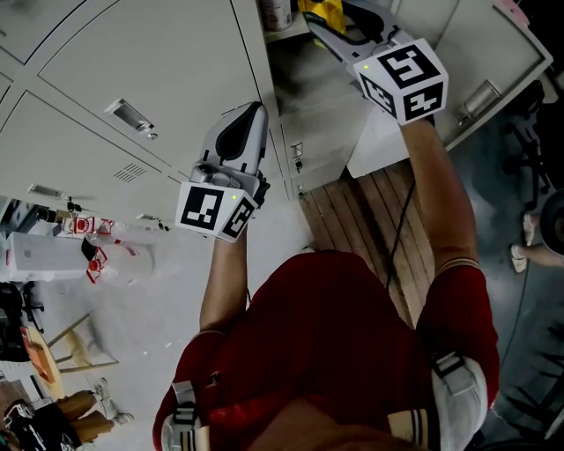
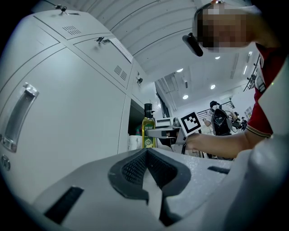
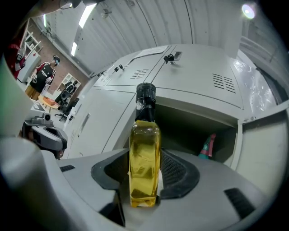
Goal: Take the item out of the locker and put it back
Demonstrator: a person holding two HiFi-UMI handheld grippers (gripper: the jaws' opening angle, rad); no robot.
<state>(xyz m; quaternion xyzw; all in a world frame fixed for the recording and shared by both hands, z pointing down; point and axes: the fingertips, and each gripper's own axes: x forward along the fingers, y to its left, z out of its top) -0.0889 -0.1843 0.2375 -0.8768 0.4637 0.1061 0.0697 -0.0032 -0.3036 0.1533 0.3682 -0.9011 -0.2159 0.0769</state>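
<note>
A bottle of yellow oil (image 3: 144,153) with a black cap stands upright between the jaws of my right gripper (image 3: 145,180), which is shut on its lower body. The bottle hangs in front of the open locker compartment (image 3: 198,128). In the head view the right gripper (image 1: 328,31) is at the top, at the compartment's mouth, with the yellow bottle (image 1: 324,12) at its tip. My left gripper (image 1: 253,119) is lower and to the left, in front of a closed locker door, jaws together and empty. The left gripper view shows its shut jaws (image 2: 149,169) and the bottle (image 2: 148,131) beyond them.
The locker's door (image 1: 480,48) stands open to the right. A white cup (image 1: 275,13) and a pink and green bottle (image 3: 207,146) sit inside the compartment. Closed grey doors (image 1: 132,79) fill the left. Wooden floor boards (image 1: 370,220) lie below; a table with clutter (image 1: 53,255) is at far left.
</note>
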